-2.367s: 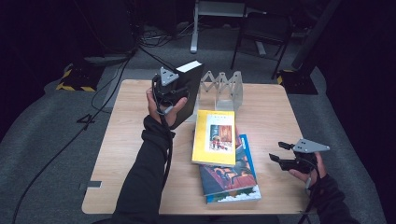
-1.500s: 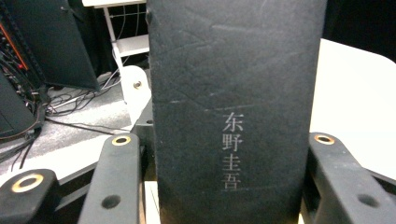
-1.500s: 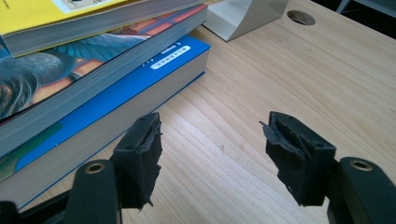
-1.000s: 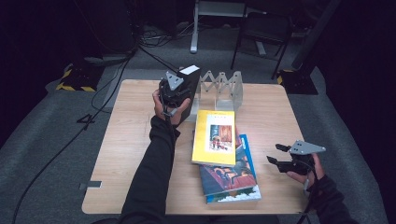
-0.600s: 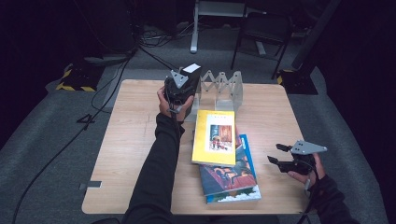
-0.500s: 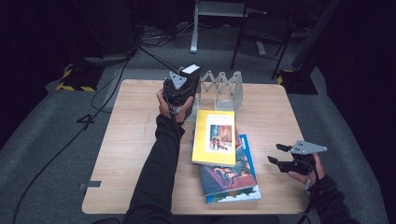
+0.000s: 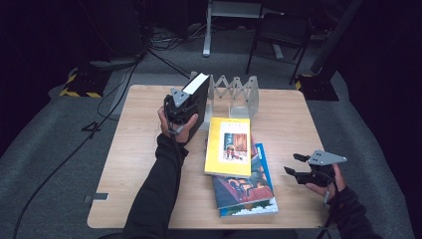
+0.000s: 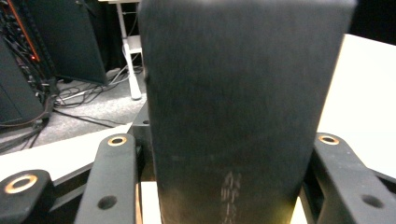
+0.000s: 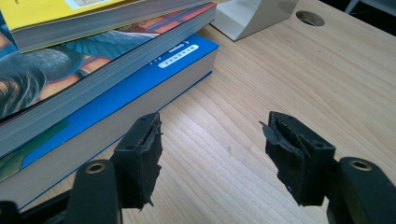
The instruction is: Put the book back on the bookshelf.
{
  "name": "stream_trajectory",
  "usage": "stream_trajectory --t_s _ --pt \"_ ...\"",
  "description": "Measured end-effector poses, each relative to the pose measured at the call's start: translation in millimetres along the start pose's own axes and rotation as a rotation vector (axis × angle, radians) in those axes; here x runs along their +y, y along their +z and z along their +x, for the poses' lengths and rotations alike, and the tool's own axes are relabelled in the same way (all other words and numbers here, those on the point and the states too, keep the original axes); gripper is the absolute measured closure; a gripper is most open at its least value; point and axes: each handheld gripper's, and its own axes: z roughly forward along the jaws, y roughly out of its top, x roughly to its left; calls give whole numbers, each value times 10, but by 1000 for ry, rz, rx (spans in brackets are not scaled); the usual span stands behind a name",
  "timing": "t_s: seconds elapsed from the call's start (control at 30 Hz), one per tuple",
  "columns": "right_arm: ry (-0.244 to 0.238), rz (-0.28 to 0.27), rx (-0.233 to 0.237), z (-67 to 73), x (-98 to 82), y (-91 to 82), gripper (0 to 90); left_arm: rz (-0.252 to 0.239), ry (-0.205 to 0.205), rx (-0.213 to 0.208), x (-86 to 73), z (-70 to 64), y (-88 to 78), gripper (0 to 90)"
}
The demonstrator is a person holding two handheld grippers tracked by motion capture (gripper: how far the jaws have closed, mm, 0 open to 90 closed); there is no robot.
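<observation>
1. Light wood bench [image 7: 139, 149] on grey carpet floor [image 7: 45, 164]; room dim, bench lit.
2. Dark chair [image 7: 276, 35] and white stand base [image 7: 206, 30] behind the bench.
3. Cables [image 7: 164, 42] across the floor at back.
4. Yellow-black striped block [image 7: 79, 82] at far left.
5. Round cable hole [image 9: 309, 17] in the benchtop.

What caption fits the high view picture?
Left claw stands a black book at the rack; right claw waits open.

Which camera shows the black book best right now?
The high view: the black book stands upright at the rack, in the left gripper. The left gripper view shows its dark spine close up.
</observation>
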Motion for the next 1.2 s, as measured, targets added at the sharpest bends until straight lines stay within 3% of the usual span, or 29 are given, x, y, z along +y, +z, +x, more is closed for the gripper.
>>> stream_trajectory --t_s 0.23,0.3,0.43,0.67,0.83,0.93,1.0,1.2 --pt "-3 10 8 22 8 36 363 25 13 -25 -135 31 -135 494" --pt "-5 14 7 26 7 45 361 34 19 -32 -127 22 -146 491" --pt "-4 20 4 22 1 49 360 63 69 -25 -45 -30 -134 480" --pt "-3 23 0 23 -3 48 359 82 63 -26 51 -23 -66 424" --pt "-3 29 3 21 -6 54 358 94 31 -17 92 10 -9 394" --pt "-2 32 1 20 -6 58 358 104 25 -44 110 30 -5 416" --pt "-3 33 2 19 -6 61 358 93 25 -38 116 25 -20 477" --pt "-5 33 4 22 -5 63 358 73 24 -20 147 -17 -3 502"
